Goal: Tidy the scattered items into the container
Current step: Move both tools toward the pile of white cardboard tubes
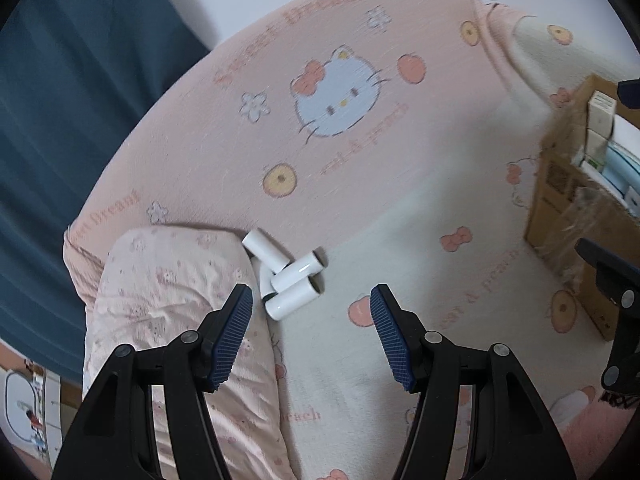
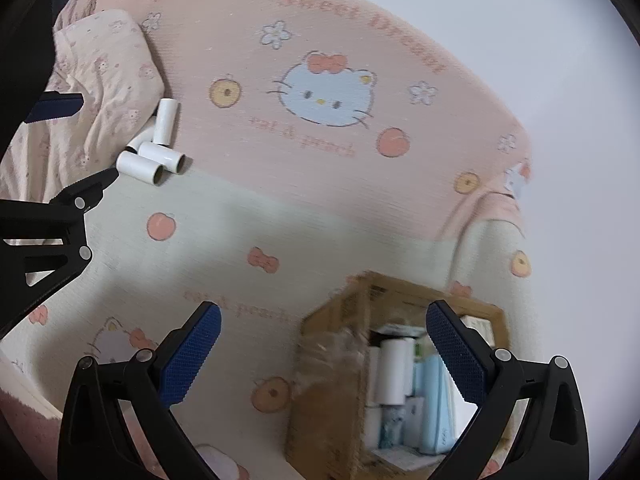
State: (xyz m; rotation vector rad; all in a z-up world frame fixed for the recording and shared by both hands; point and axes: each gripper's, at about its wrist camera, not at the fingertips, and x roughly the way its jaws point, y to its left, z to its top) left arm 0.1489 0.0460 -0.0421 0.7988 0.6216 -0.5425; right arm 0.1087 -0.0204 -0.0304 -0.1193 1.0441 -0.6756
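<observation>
Several white paper rolls point(image 1: 289, 276) lie in a small heap on the bed beside a pink pillow point(image 1: 168, 300); the heap also shows in the right wrist view point(image 2: 154, 150). My left gripper point(image 1: 312, 336) is open and empty, just short of the rolls. A cardboard box point(image 1: 568, 200) with rolls and packets inside stands on the bed at the right. My right gripper point(image 2: 324, 354) is open and empty, hovering above the box point(image 2: 332, 384), where a white roll point(image 2: 394, 372) stands among the contents.
The bed has a pink and cream cartoon-cat sheet point(image 1: 340, 92). A dark blue curtain point(image 1: 72, 120) hangs at the left. The left gripper's arm point(image 2: 56, 220) shows at the left of the right wrist view. A white wall point(image 2: 560, 80) lies behind the bed.
</observation>
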